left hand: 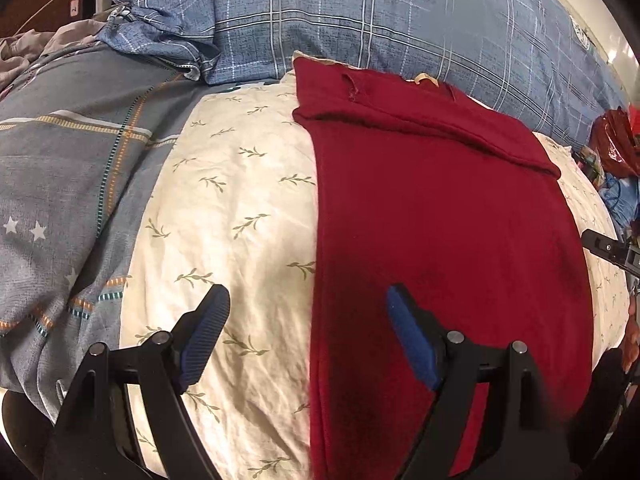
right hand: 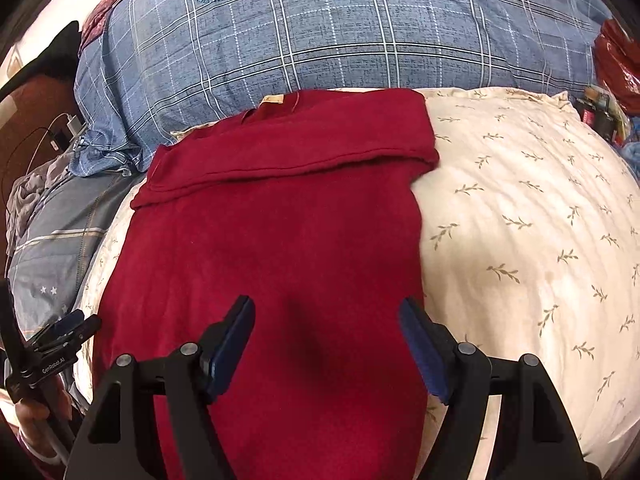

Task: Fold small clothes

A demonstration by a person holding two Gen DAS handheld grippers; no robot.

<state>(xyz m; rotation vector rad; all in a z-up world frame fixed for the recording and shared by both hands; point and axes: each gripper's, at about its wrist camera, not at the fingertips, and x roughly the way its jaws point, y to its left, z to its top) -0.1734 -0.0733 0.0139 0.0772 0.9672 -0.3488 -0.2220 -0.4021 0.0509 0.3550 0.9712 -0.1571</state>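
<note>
The red garment (right hand: pixel 280 248) lies flat along the cream leaf-print pillow (right hand: pixel 520 220), its far end already turned back in a band just short of the blue plaid quilt (right hand: pixel 340 40). It looks narrowed into a long strip, so I judge the crosswise folds remain. A small tan tag at the garment's far edge is unreadable. Both tongs are spread wide and empty: the right gripper (right hand: pixel 326 344) above the garment's near end, the left gripper (left hand: pixel 308 332) straddling its left edge. The left tool reads "GenRobot.AI"; the quilt's round crest is illegible.
</note>
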